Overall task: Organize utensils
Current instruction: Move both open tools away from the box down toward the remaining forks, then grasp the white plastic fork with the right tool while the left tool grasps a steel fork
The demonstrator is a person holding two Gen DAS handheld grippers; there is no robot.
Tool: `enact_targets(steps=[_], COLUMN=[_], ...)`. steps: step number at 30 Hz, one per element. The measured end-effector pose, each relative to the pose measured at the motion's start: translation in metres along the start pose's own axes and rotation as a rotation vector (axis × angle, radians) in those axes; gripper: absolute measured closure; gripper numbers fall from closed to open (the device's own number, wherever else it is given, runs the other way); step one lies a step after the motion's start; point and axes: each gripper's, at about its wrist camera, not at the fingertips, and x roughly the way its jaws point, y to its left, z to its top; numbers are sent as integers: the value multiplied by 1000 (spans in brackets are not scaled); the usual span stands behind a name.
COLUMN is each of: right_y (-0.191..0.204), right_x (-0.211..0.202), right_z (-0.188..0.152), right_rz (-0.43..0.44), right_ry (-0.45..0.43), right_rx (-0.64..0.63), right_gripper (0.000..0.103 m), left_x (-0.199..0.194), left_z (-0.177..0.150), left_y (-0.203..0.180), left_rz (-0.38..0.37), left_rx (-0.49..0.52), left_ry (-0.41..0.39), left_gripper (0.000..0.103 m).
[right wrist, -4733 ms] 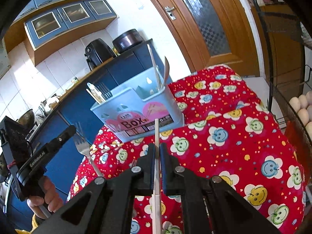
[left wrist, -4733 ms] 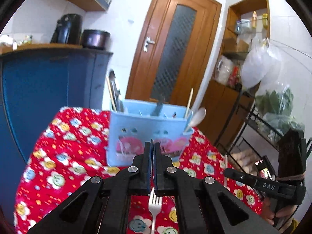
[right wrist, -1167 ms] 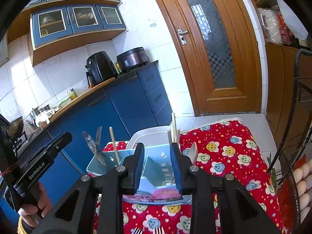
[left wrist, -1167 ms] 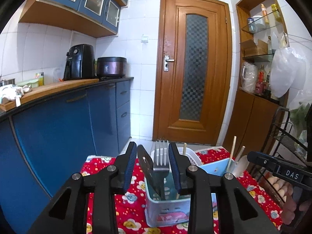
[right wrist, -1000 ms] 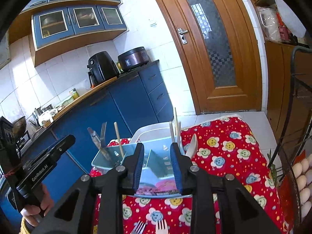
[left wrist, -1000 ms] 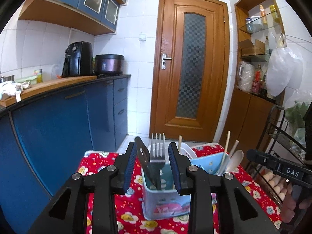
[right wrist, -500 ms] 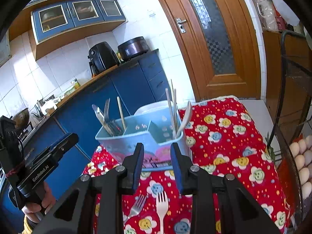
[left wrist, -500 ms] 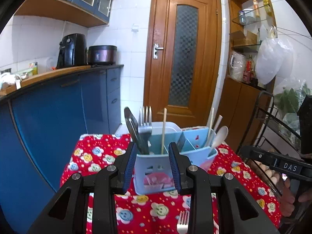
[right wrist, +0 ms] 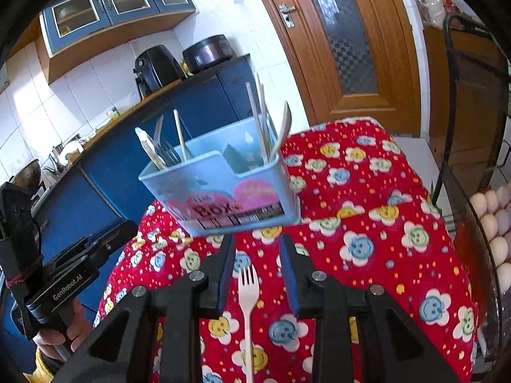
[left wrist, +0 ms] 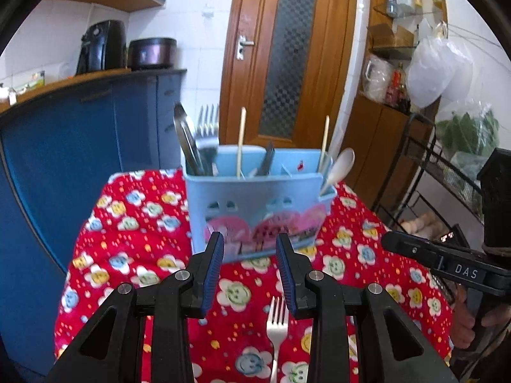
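Your left gripper (left wrist: 249,249) stands with its blue-padded jaws partly apart and nothing between them; it has hold of nothing. Seen through the gap is the front wall of the pale blue plastic utensil caddy (left wrist: 255,198) with pink flower decals, which stands upright on the red flower-print tablecloth (left wrist: 134,223).

A silver metal fork (left wrist: 277,328) lies flat on the cloth below and just right of the left jaws, tines toward the caddy, clear of both pads.

Your right gripper (right wrist: 257,252) is likewise partly open and empty-handed. A white plastic fork (right wrist: 247,296) lies on the cloth in line with its gap, tines toward the caddy; whether the pads reach it cannot be determined from this view, but they do not press on it.

Caddy contents, as seen from the left wrist:
- Left compartment: a metal fork (left wrist: 207,127) and a dark flat-bladed utensil (left wrist: 186,140), leaning.
- Middle: one wooden chopstick (left wrist: 241,140), upright.
- Right end: another wooden chopstick (left wrist: 325,137) and a white spoon (left wrist: 338,166) leaning outward over the rim.

A wire rack with eggs (right wrist: 491,210) stands at the table's right edge.
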Motion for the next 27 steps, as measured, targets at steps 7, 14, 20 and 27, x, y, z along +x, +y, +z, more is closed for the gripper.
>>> enact_targets(steps=[7, 14, 20, 27], right_y=[-1, 1, 9, 16], right_x=[10, 20, 29, 39], right_z=[-17, -32, -44, -54], right_rz=[-9, -16, -23, -34], right_ry=[71, 144, 205, 265], right_rx=[-8, -24, -54, -82], right_gripper=[72, 72, 72, 72], left_x=[13, 20, 27, 38], left_z=[-23, -39, -51, -66], left_y=[-5, -8, -10, -15], left_rz=[-14, -17, -32, -40], left_rx=[-7, 2, 11, 59], left_ry=[106, 185, 257, 358], left_gripper=[69, 69, 69, 69])
